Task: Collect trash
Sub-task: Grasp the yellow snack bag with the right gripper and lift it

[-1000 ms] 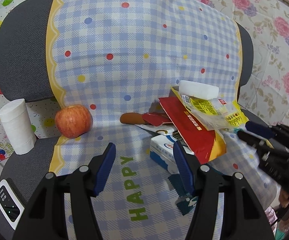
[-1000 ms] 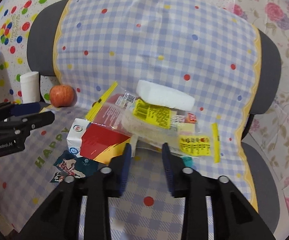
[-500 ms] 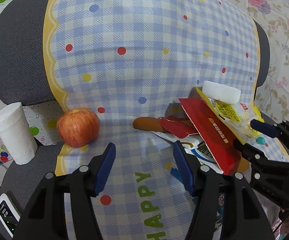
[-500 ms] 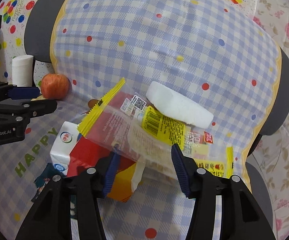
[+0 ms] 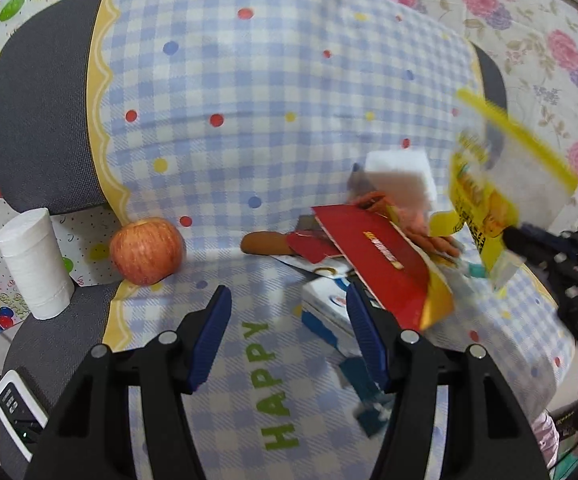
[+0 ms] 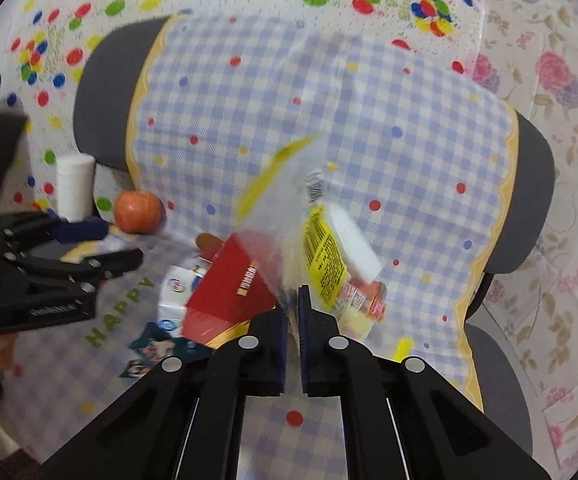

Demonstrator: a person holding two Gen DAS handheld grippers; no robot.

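Observation:
My right gripper (image 6: 292, 304) is shut on a clear plastic wrapper with yellow labels (image 6: 321, 252) and holds it lifted and tilted above the pile; in the left wrist view the wrapper (image 5: 485, 188) hangs at the right, blurred. Under it lie a red carton (image 6: 229, 292), a white and blue milk box (image 6: 177, 288), a white foam block (image 6: 353, 244) and a dark torn packet (image 6: 149, 350). My left gripper (image 5: 287, 332) is open and empty over the checked cloth, just left of the milk box (image 5: 329, 312) and the red carton (image 5: 381, 264).
A red apple (image 5: 145, 250), a white paper roll (image 5: 33, 264) and a sausage (image 5: 263, 243) sit on the chair seat. The chair's grey backrest (image 5: 37, 128) rises behind. A white device (image 5: 13, 408) is at the lower left.
My right gripper has shut on the clear wrapper and lifted it off the pile. My left gripper stays open and has pulled back slightly.

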